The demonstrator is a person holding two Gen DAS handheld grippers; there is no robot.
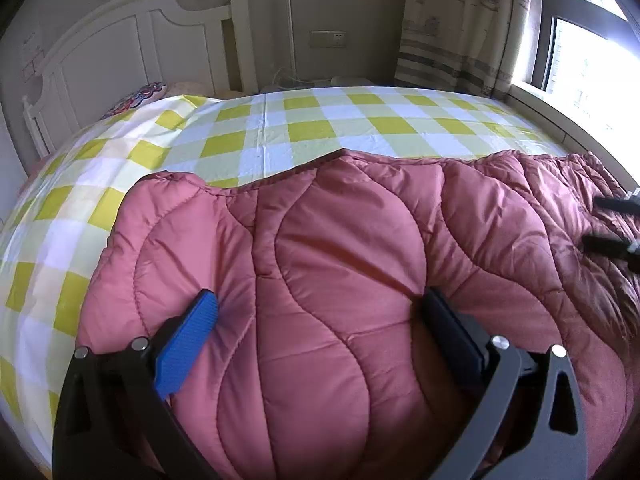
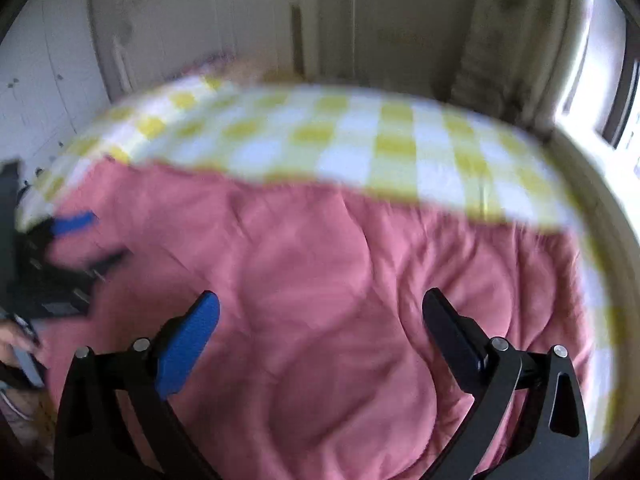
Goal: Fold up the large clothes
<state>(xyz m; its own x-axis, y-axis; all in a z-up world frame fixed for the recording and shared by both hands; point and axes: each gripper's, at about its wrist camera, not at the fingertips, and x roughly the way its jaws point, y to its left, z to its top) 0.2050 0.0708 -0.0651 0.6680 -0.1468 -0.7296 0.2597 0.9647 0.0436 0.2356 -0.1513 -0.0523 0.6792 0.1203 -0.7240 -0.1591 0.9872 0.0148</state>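
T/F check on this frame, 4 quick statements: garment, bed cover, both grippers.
1. The pink quilted coat lies on a yellow-and-white checked sheet. True.
2. The left gripper is clamped shut on the coat. False: its jaws stand wide open, fingertips dented into the padding.
3. The right gripper is open. True.
4. The coat is blue. False: pink; only the finger pads are blue.

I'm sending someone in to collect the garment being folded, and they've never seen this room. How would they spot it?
Find the bed with the white wooden headboard and the yellow-and-white checked sheet. On the sheet's near side lies a puffy pink quilted coat, spread flat. It is the only pink, padded thing there, stitched in wavy lines, unlike the flat checked sheet around it.
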